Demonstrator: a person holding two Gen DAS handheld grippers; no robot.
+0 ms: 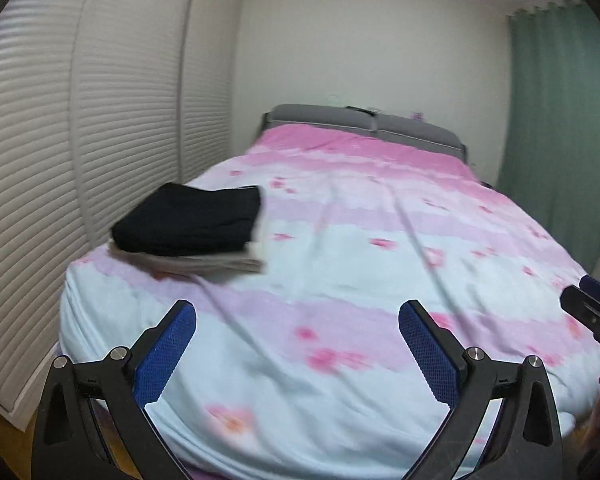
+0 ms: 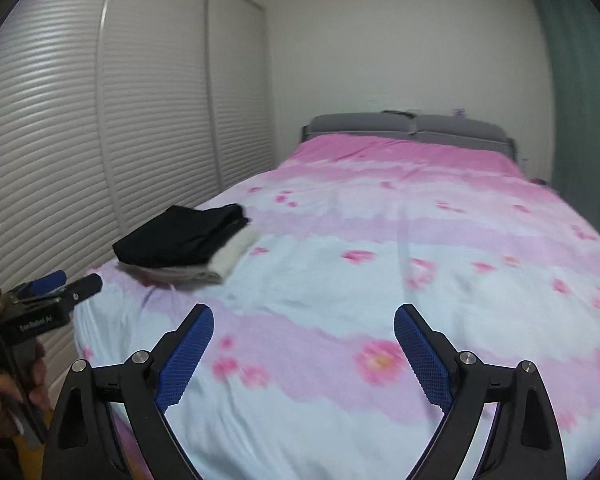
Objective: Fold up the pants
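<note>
Folded black pants (image 1: 188, 220) (image 2: 180, 236) lie on top of a folded beige garment (image 1: 216, 266) (image 2: 228, 260), near the left front corner of the bed (image 1: 340, 264) (image 2: 340, 280). My left gripper (image 1: 297, 312) hovers over the bed's near end, open, with only the cover showing between its blue pads (image 1: 166, 352). My right gripper (image 2: 304, 314) is also open and holds nothing. Both are well short of the stack and to its right. The left gripper (image 2: 72, 283) shows side-on at the right wrist view's left edge, held by a hand (image 2: 4, 396).
The bed has a pink and pale blue floral cover and a grey headboard (image 1: 364, 124) at the far end. White louvred wardrobe doors (image 1: 112, 120) run close along the bed's left side. A green curtain (image 1: 560, 120) hangs at the right.
</note>
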